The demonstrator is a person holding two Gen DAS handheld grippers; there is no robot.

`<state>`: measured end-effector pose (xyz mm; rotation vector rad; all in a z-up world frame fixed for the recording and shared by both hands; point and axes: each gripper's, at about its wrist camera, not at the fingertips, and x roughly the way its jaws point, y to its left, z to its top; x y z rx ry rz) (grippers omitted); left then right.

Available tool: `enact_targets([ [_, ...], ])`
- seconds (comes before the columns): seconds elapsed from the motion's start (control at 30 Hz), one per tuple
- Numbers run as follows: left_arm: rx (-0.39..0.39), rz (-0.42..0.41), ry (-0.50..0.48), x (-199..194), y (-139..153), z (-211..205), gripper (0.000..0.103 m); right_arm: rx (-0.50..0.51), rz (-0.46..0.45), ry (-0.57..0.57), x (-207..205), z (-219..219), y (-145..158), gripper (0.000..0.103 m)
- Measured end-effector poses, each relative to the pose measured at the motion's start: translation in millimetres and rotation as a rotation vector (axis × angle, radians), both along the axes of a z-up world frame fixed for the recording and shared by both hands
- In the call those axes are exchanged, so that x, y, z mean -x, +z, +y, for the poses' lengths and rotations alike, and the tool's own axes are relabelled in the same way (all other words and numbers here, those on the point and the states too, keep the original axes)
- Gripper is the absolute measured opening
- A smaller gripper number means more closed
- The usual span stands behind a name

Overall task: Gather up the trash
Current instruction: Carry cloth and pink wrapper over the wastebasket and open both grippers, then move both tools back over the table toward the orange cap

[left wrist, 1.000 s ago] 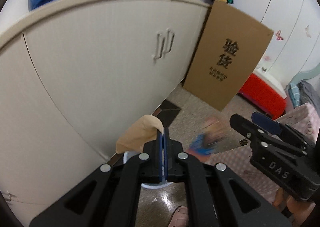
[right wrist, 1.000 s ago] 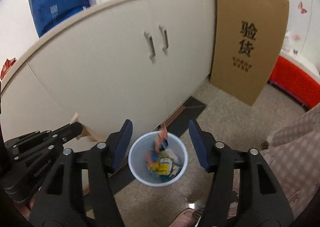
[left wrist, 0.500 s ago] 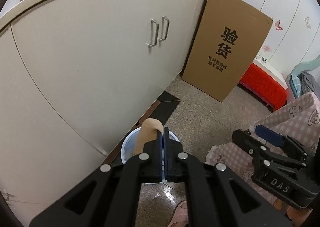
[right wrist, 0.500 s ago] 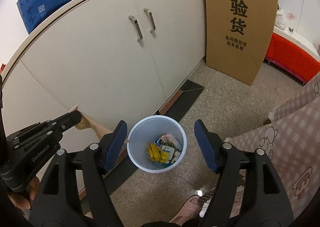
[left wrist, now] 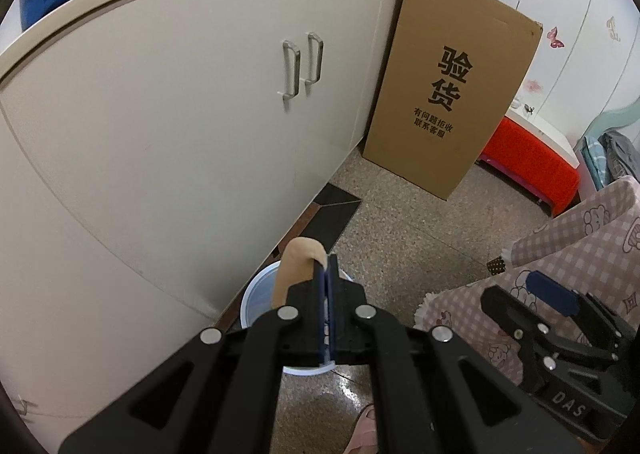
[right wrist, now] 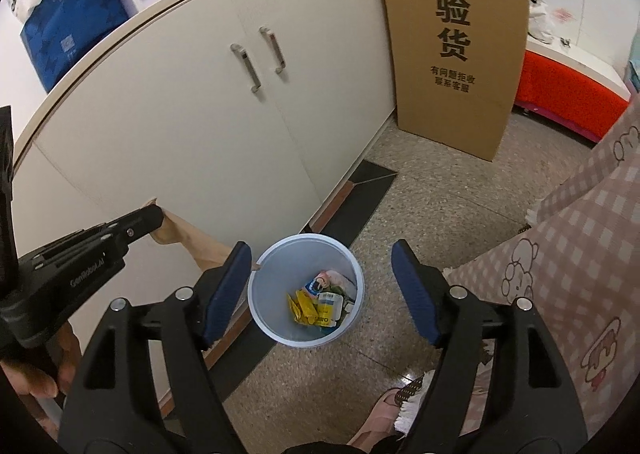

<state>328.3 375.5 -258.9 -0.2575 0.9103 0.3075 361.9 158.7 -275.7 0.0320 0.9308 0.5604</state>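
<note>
A white bin (right wrist: 272,278) stands on the floor by the cabinet, with yellow and white wrappers (right wrist: 316,304) inside. My right gripper (right wrist: 322,248) hovers above it; its jaws are opening and nothing is between them. My left gripper (left wrist: 327,260) is shut on a thin tan stocking-like cloth (left wrist: 298,262). In the right wrist view the left gripper (right wrist: 156,216) is to the left of the bin, and the tan cloth (right wrist: 196,244) hangs from it towards the bin's rim. The left wrist view shows the bin (left wrist: 258,296) mostly hidden behind my fingers, and the right gripper (left wrist: 510,288) at the lower right.
A cream cabinet (right wrist: 208,114) with two metal handles runs behind the bin. A tall cardboard box (right wrist: 452,46) leans at its right end, with a red box (right wrist: 568,98) beyond. A pink checked cloth (right wrist: 568,254) hangs at the right. A person's slippered foot (right wrist: 384,414) is near the bin.
A coloured wrapper fell from the right gripper into the bin, and that gripper's jaws spread wider. Both grippers sank a little towards the bin; the left keeps its hold on the tan cloth.
</note>
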Motion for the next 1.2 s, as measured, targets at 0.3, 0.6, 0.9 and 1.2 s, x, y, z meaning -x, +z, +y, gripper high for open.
enact_targets([
  [0.3, -0.004, 0.024, 0.018, -28.2, 0.3, 3.8, 0.004, -0.022, 0.005, -0.059, -6.2, -18.9, -4.3, 0.073],
  [0.6, -0.002, 0.038, 0.100, -32.0, -4.5, 13.1, 0.074, -0.020, 0.016, -0.076, -4.5, -32.6, -4.7, 0.073],
  [0.9, -0.008, 0.019, 0.084, -9.2, 9.4, -7.3, 0.077, -0.047, -0.019, -0.090, 6.4, -47.9, 22.2, 0.074],
  [1.2, -0.008, -0.073, 0.053, 20.3, 59.2, -46.7, 0.079, -0.105, -0.099, -0.128, 28.2, -82.5, 76.4, 0.076],
])
